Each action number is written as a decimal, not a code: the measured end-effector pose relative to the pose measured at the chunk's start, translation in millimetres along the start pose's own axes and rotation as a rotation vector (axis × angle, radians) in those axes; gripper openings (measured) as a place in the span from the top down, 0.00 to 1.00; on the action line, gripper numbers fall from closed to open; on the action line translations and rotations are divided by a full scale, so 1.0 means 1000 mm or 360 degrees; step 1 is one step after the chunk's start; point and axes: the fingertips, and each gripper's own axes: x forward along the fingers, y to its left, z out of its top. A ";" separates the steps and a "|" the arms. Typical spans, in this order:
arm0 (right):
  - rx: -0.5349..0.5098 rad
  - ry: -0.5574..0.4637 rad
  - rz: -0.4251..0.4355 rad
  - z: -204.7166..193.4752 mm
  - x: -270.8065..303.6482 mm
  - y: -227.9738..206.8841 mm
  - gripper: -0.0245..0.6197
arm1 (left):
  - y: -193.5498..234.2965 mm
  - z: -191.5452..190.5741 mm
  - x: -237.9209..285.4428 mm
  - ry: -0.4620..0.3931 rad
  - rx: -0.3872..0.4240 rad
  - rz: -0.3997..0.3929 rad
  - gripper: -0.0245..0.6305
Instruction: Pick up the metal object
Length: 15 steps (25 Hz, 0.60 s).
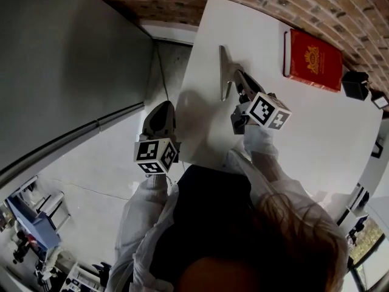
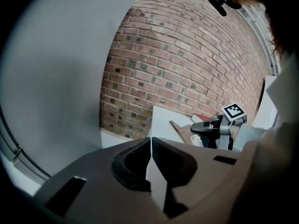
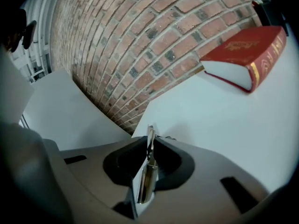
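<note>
The metal object, a thin flat angled strip, stands on edge at the left part of the white table. My right gripper reaches over it from the near side and is shut on it. In the right gripper view the shiny strip is pinched upright between the two pads, its tip sticking out past the right gripper. My left gripper hangs off the table's left edge over the floor. Its jaws meet at the tips in the left gripper view with nothing between them.
A red book lies at the table's far right by the brick wall. A small black object sits just beyond the book. A grey panel stands at the left, with floor below it.
</note>
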 end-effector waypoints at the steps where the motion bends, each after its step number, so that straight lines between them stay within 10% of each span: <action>1: 0.0027 0.0010 -0.0001 -0.001 0.000 -0.001 0.89 | 0.001 0.000 0.000 0.0002 0.0000 0.0004 0.93; 15: 0.0019 -0.0026 0.0103 0.004 -0.004 0.011 0.92 | 0.005 -0.007 -0.013 -0.0015 0.0000 0.0050 0.93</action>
